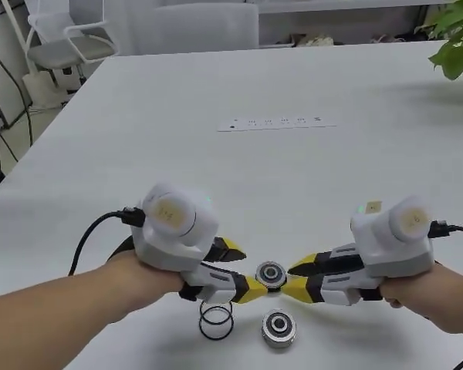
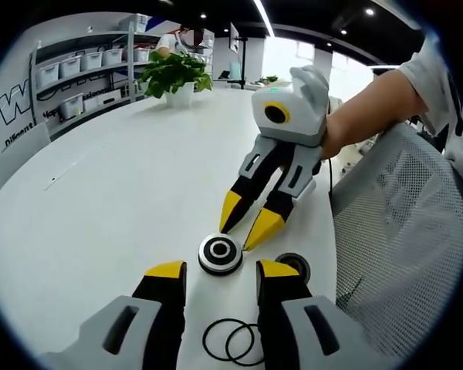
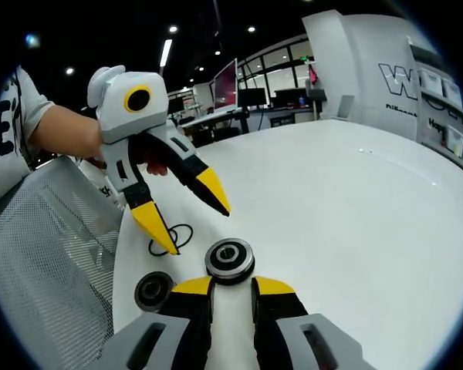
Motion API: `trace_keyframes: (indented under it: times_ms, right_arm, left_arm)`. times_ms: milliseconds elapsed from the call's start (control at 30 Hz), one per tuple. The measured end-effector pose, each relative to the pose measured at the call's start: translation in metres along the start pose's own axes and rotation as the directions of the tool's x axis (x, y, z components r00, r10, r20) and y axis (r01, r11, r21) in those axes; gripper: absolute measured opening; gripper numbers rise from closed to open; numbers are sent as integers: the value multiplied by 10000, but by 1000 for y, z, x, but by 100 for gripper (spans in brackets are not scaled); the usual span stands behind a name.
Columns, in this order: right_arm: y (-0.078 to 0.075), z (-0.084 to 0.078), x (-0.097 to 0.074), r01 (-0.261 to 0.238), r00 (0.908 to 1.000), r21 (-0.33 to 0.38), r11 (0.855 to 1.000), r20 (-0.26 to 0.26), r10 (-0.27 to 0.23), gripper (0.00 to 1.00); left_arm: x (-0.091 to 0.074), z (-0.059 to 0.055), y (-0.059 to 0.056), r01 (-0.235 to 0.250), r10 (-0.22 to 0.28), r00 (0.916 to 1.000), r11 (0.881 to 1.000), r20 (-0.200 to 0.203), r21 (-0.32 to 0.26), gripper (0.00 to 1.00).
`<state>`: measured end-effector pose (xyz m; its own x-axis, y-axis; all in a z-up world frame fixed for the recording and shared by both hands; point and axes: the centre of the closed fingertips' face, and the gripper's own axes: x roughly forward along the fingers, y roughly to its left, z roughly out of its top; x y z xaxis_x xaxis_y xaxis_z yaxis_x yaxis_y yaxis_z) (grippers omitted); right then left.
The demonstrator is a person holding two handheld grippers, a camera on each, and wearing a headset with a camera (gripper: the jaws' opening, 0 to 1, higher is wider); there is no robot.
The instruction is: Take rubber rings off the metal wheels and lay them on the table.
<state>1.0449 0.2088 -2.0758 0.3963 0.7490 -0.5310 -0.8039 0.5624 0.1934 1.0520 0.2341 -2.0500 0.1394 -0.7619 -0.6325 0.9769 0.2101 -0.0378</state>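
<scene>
A small metal wheel [image 1: 271, 273] with a dark ring around it lies on the white table [image 1: 293, 177] near the front edge. My left gripper [image 1: 243, 271] is open at its left, and my right gripper [image 1: 293, 279] is open at its right, tips close to the wheel. In the left gripper view the wheel [image 2: 220, 254] lies just ahead of my own open jaws, with the right gripper [image 2: 248, 221] pointing down at it. The right gripper view has the wheel [image 3: 230, 260] just past my jaw tips. Two loose black rubber rings [image 1: 216, 318] and a second wheel [image 1: 278, 327] lie nearer the edge.
A socket strip [image 1: 278, 122] is set into the table's middle. A potted plant [image 1: 455, 38] stands at the far right corner. An office chair [image 1: 62, 38] stands beyond the far left corner. A mesh chair back [image 2: 401, 231] is beside the near edge.
</scene>
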Motion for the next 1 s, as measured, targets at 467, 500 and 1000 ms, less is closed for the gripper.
trace_keyframes:
  times_ms: [467,500,1000]
  right_arm:
    - [1,-1,2,-58,10000,80,10000,9,58,8]
    - [1,-1,2,-61,10000,87,9999,15,61,8]
    - [-2,-2,1,59,10000,252,9997,46,-60,0]
  left_arm:
    - [12,7,-3,31,-31,10000,10000,70,42,24]
    - [13,7,-3,33,-33,10000,10000,57,60,23]
    - [20,1,0,-4,16,9996,9990,-270,454,15]
